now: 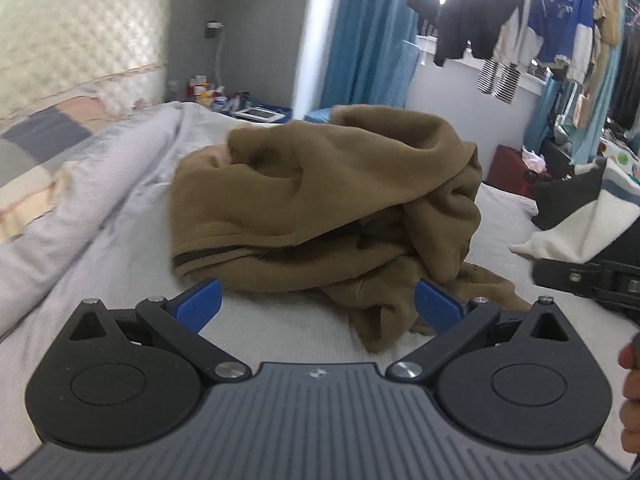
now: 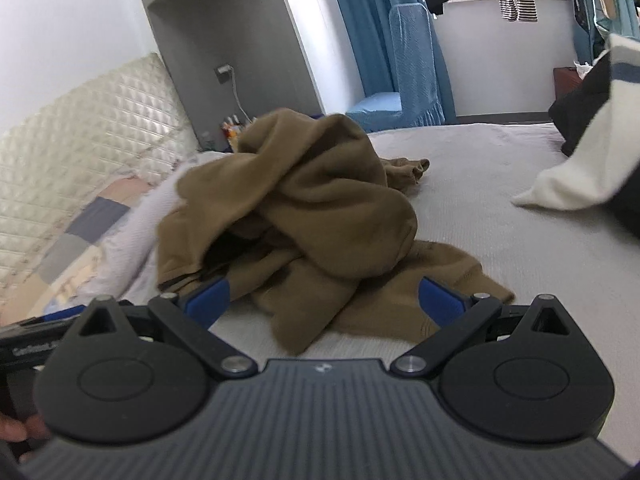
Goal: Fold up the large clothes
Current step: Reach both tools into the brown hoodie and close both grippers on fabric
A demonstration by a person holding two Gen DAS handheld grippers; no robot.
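Note:
A large brown garment (image 1: 320, 200) lies crumpled in a heap on the white bed (image 1: 280, 328); it also shows in the right wrist view (image 2: 304, 216). My left gripper (image 1: 318, 300) is open, its blue fingertips (image 1: 200, 300) just short of the heap's near edge. My right gripper (image 2: 324, 300) is open too, with its fingers (image 2: 438, 300) over the garment's near edge, holding nothing. The right gripper's body shows at the right of the left wrist view (image 1: 588, 280).
A rumpled pale duvet (image 1: 80, 200) and a quilted headboard (image 1: 80, 32) lie to the left. A black and white pillow or garment (image 2: 592, 152) sits at the right. Clothes hang on a rack (image 1: 520, 20) beyond the bed, next to blue curtains (image 1: 360, 48).

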